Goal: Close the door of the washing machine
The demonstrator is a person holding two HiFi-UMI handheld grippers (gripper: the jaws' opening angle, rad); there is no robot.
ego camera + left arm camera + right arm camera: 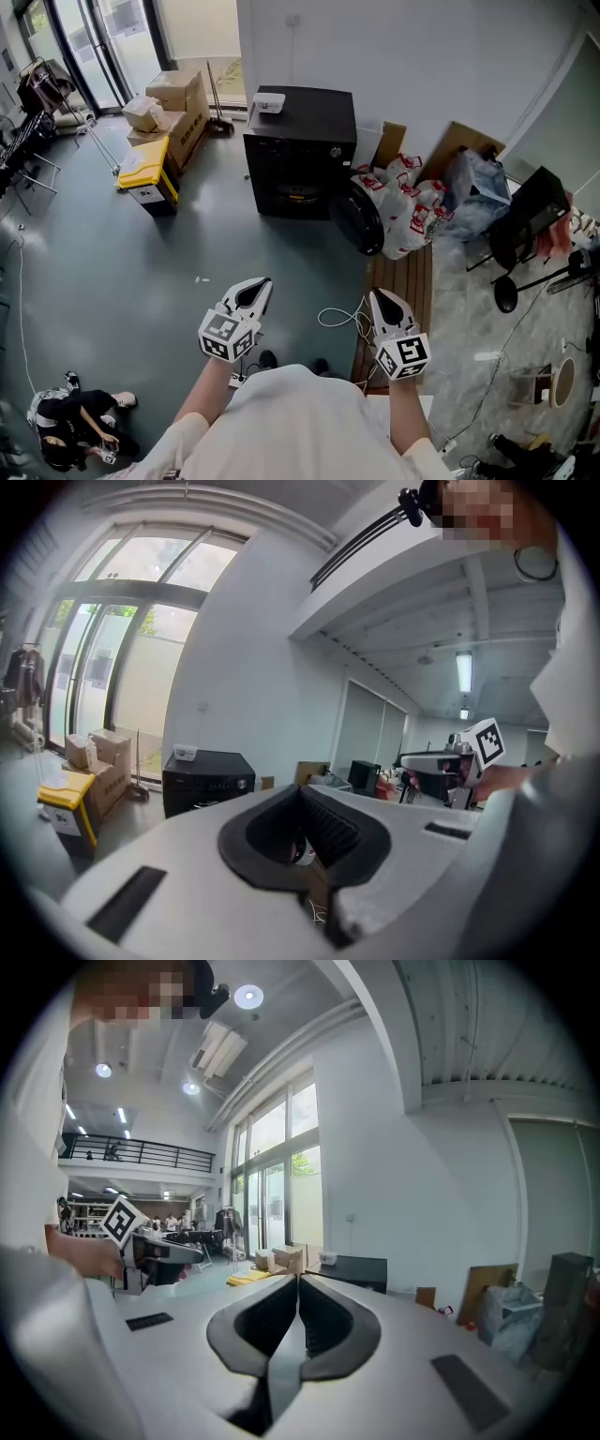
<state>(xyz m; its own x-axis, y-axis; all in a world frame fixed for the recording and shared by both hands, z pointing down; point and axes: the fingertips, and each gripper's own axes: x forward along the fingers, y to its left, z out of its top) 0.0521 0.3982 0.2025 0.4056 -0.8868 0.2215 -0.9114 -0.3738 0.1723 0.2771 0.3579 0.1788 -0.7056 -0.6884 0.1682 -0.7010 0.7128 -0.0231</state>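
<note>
Now: left tongs (pixel 263 283) and right tongs (pixel 380 296), two in all, both closed and empty, held in the air side by side, well apart from the one black washing machine (pixel 300 141) by the wall, whose single round door (pixel 361 217) stands swung open beside red-and-white bags (pixel 409 214).

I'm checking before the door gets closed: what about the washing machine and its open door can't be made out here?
- Inside of the washing machine: head view, front is dark and seen steeply from above.
- Hinge of the door: head view, too small.
- The door in the left gripper view: behind the left gripper body.
- The door in the right gripper view: the right gripper body hides it; only the machine's top shows.
</note>
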